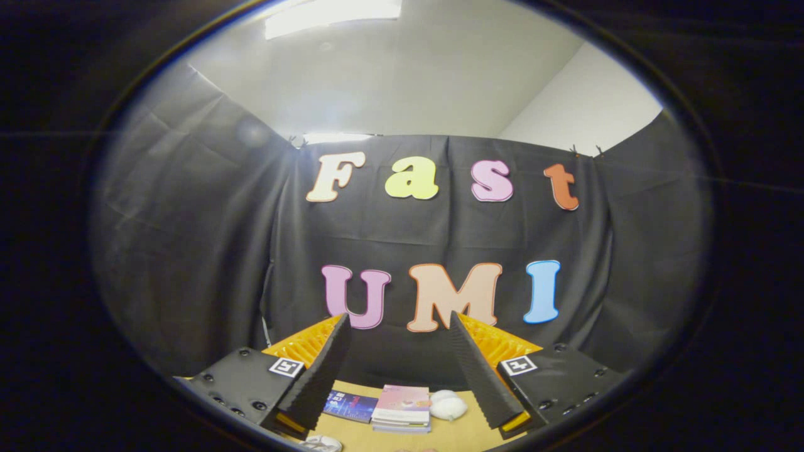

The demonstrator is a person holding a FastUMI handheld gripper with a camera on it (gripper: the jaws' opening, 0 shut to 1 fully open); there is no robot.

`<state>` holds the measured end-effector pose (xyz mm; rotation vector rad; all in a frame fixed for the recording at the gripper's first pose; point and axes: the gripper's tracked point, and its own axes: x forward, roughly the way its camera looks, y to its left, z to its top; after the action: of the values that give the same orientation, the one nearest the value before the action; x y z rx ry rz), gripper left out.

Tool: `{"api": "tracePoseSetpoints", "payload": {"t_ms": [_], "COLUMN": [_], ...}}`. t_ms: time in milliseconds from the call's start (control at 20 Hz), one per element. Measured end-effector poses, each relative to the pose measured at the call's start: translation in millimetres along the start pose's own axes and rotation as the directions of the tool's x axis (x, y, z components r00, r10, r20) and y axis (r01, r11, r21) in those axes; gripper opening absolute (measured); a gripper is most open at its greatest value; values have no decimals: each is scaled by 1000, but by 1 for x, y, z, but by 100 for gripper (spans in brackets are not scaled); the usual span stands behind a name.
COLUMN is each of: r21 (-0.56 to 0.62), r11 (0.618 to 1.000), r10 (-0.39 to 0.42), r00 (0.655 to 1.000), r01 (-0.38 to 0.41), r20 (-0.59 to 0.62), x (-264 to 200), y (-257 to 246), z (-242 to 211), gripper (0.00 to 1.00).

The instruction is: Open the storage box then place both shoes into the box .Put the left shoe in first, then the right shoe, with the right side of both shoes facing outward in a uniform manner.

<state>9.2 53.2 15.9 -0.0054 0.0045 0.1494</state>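
Item: gripper (398, 321), fingers spread wide, holding nothing, raised toward the booth wall. Below, between the fingers: a stack of books (402, 408), a white object (448, 405) on the table (452, 436). We cannot place box or shoes. Risk: a descent begun without sighting them strikes the books.

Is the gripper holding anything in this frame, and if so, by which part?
Nothing is held. The gripper is open, its fingers spread apart with only air between them, raised above the tan table.
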Motion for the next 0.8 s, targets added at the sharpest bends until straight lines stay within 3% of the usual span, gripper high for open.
{"api": "tracePoseSetpoints", "payload": {"t_ms": [450,800], "r21": [41,82], "r11": [991,966], "r10": [126,254], "r00": [991,961], "r01": [-124,-246], "r20": [-52,-111], "x": [1,-3], "y": [54,116], "z": [-37,-77], "gripper": [98,98]}}
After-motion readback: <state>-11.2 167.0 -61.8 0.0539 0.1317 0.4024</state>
